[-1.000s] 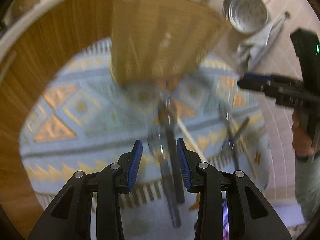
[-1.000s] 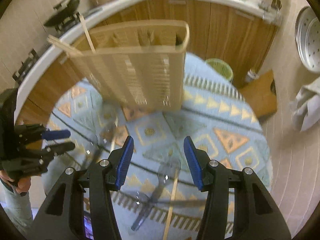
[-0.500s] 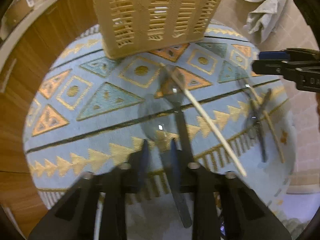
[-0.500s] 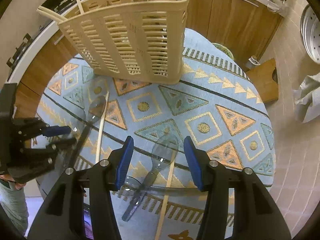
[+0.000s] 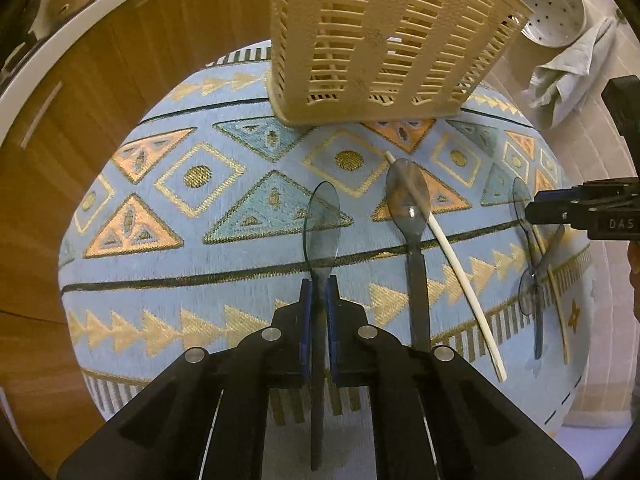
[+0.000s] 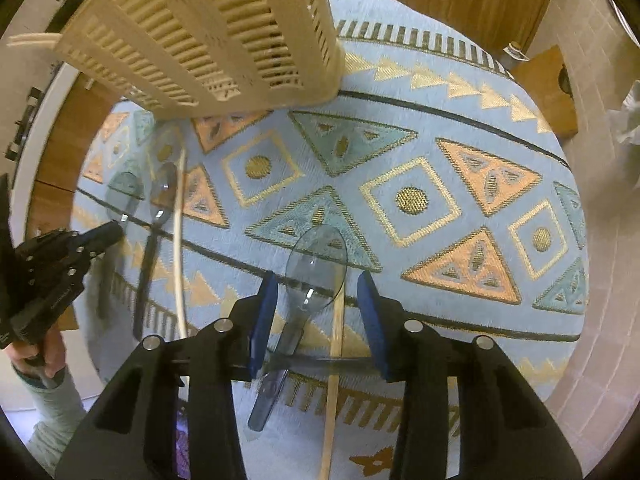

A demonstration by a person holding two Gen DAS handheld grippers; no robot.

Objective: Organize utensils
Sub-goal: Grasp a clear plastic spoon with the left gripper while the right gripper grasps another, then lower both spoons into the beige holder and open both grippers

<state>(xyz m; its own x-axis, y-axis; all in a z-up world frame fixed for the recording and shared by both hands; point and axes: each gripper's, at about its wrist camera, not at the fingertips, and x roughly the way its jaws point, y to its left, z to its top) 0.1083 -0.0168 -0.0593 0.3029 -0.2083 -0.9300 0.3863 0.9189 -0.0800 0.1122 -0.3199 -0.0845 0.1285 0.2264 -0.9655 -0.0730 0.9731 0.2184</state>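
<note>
- Everything sits on a round bench (image 5: pixel 132 280) covered with a light blue cloth with gold and orange triangles; I'll place things relative to the beige slotted utensil basket (image 5: pixel 376 40) standing at its far side.
- The left hand-held gripper (image 5: pixel 319 288) has just been closing and its blue pads are now clamped on the handle of a clear smoky plastic spoon (image 5: pixel 322 220), bowl pointing toward the basket, well short of it.
- Just right of that one lies a second spoon (image 5: pixel 410 200), dark handle, bowl closer to the basket's base, with a white chopstick (image 5: pixel 452 264) lying diagonally across the bowl.
- Further out from the basket toward the bench's right edge there's another bunch: a clear spoon (image 6: pixel 316 268), a thin dark-handled utensil lying crosswise under it (can't tell what kind), and a wooden chopstick (image 6: pixel 334 380).
- The right hand-held gripper (image 6: pixel 316 312) hangs over that bunch, jaws apart, though they've just been narrowing. The spoon's neck and the wooden chopstick sit between the pads, nothing pressed yet.
- The basket holds a pale stick or two poking out the top.
- A person's hand (image 6: pixel 40 352) holds the left tool, sleeve visible.
</note>
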